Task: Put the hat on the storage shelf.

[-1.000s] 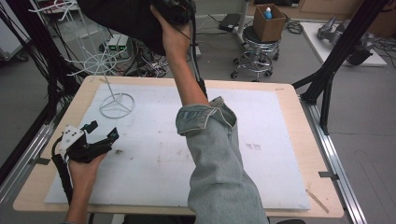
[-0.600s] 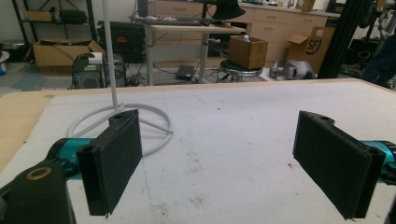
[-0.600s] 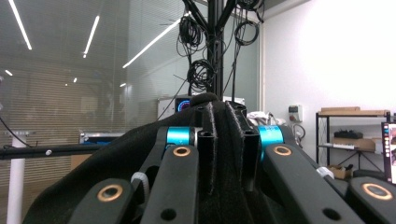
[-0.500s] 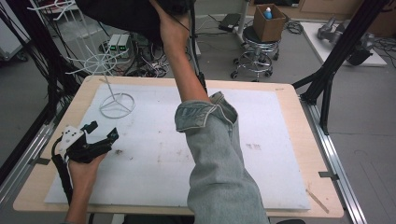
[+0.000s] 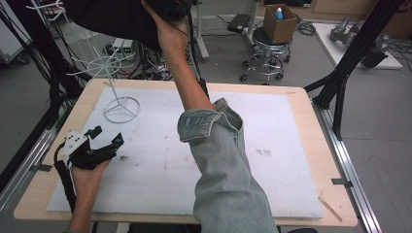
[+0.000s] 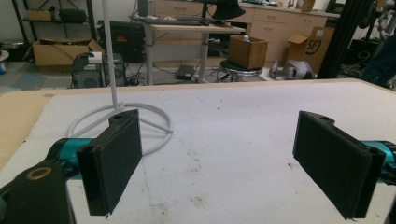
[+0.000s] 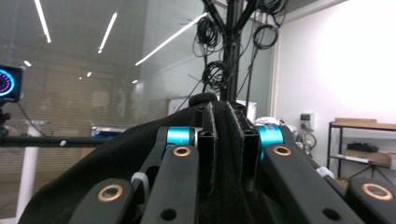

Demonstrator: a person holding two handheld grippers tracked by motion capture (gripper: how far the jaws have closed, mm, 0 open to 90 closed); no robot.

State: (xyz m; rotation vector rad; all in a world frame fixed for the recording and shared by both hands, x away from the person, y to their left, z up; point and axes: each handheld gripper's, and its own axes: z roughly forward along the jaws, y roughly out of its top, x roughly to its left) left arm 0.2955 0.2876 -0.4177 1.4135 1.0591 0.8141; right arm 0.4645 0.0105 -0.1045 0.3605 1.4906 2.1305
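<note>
A black cloth point(image 5: 111, 17) hangs above the table's far edge, bunched at the top of the high view. My right gripper point(image 5: 167, 7) is raised there at the end of a denim-sleeved arm point(image 5: 218, 160). In the right gripper view its jaws point(image 7: 227, 112) are shut together on a fold of the black cloth point(image 7: 126, 140). My left gripper point(image 5: 108, 135) rests low over the white mat point(image 5: 272, 121) at the left, held still. Its jaws stand wide open, nothing between the pads point(image 6: 112, 158).
A white wire stand point(image 5: 112, 87) with a ring base stands at the mat's far left corner, just ahead of the left gripper point(image 6: 224, 158); its pole point(image 6: 111, 60) rises there. The wooden table edge point(image 5: 311, 145) frames the mat. A stool with a cardboard box point(image 5: 279, 22) stands beyond.
The right arm has lifted a little, carrying the black cloth slightly up and to the left. The left gripper has stayed where it was.
</note>
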